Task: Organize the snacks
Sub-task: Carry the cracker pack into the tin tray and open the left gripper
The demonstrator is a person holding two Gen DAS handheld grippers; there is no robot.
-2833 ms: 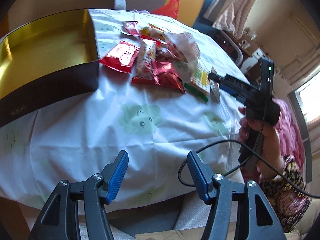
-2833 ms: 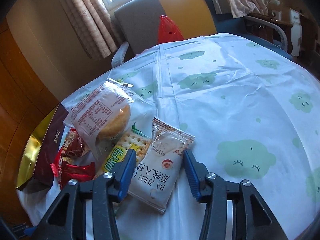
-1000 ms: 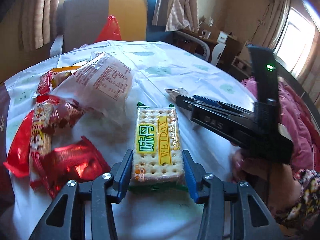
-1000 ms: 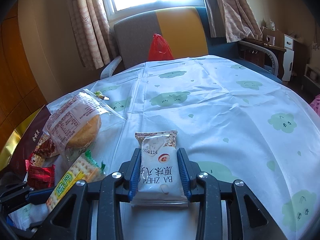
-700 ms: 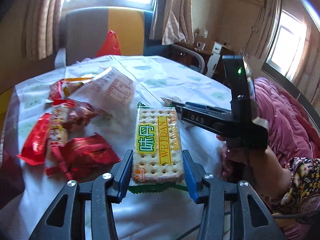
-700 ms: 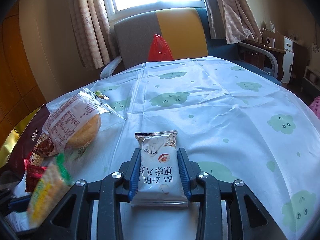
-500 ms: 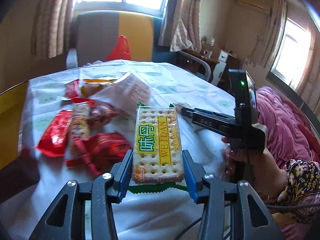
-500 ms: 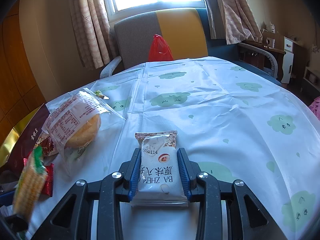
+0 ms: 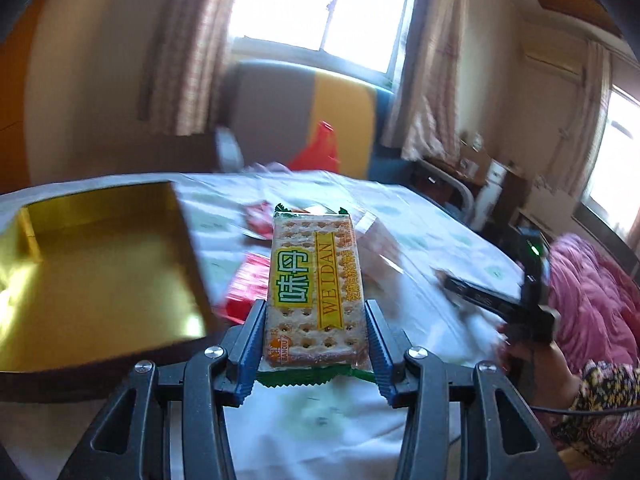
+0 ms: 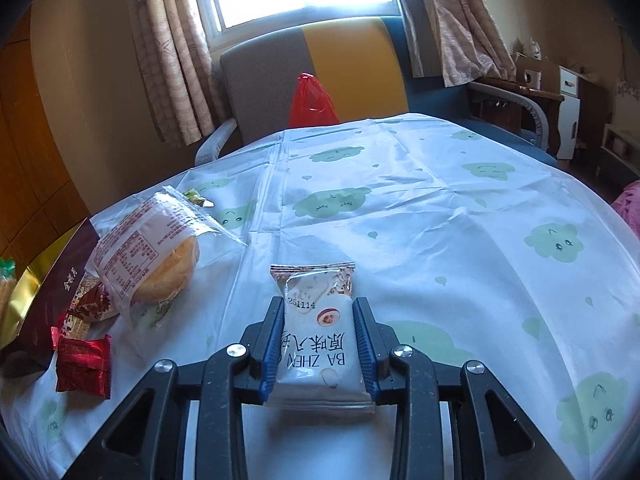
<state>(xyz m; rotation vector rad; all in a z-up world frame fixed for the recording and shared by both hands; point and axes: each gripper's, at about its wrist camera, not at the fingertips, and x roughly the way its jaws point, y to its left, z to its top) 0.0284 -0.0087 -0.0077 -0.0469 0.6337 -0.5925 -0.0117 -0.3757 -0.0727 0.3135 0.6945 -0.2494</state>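
Left gripper [image 9: 315, 354] clamps "WEIDAN" cracker pack [image 9: 314, 280]; right gripper [image 10: 319, 350] clamps "BA ZHEN" packet [image 10: 319, 344], stamped 251114.

We count two hand-held grippers, the left hand-held gripper [image 9: 315, 345] and the right hand-held gripper [image 10: 316, 350], each clamped on one packet. One green-and-yellow cracker pack [image 9: 314, 290]. One white sealed snack pouch [image 10: 319, 346]. One clear-wrapped round bun [image 10: 154, 256]. One shiny red foil packet [image 10: 83, 366] lying alone. One gold-lined dark rectangular box [image 9: 86, 266]. Other red wrappers too blurred for us to number.
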